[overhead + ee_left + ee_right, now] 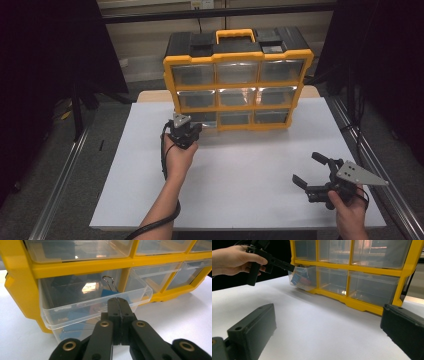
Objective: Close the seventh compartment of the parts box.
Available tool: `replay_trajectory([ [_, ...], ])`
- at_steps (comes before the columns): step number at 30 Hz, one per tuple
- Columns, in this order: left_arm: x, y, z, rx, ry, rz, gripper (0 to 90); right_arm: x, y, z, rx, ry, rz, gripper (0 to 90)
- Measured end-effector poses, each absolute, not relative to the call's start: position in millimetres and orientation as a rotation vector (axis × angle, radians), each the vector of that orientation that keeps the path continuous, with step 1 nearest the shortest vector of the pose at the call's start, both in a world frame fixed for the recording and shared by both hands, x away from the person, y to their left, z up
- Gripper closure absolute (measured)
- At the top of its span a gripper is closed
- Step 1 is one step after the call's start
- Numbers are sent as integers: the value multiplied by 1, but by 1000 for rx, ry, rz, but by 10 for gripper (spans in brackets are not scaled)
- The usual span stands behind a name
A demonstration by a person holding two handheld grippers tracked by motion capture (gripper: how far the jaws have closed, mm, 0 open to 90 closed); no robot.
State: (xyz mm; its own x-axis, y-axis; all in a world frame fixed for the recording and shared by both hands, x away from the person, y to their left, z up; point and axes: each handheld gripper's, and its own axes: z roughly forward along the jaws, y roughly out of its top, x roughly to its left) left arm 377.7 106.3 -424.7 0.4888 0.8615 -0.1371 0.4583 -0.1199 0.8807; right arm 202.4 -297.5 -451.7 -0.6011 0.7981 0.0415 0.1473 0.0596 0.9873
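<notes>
At the left of the high view, the left gripper [191,129] is held at the bottom-left drawer [82,303] of the yellow parts organizer [239,80], which stands upright at the 12 o'clock edge of the white table [240,170]. In the left gripper view the jaws are clenched together, tips meeting on or just over the drawer's clear front lip, at about 5 o'clock from the binder clips [106,288] inside; whether the lip itself is pinched between the pads cannot be settled, since the plastic is transparent and the contact is hidden behind the tips. The drawer stands pulled partway out of its bay, its front wall clear of the yellow frame, which suits a closed gripper used as a hook or pincer on the lip to draw it open. The contents, blue binder clips with one wire handle standing up, lie behind the front wall, just beyond the fingertips and not touched by them. Moving right, the remaining eight drawers sit flush in their bays and appear empty or nearly so. At the far right, around 4 o'clock on the table, the right gripper [307,170] rests low in the person's hand, jaws spread wide with nothing between them, well apart from the organizer; judged as waiting in reserve, probably to pick from the drawer once it is open enough.
</notes>
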Motion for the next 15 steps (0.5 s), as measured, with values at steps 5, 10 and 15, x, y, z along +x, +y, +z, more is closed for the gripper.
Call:
replay_trajectory([
  [5,380,105,-425,1750,1128,516,900,202,-297,-452,943,1809,1583,0],
  [10,381,105,-424,1751,1137,522,900,203,-297,-452,944,1809,1583,0],
  [15,384,105,-425,1746,1131,514,900,203,-297,-452,943,1809,1583,0],
])
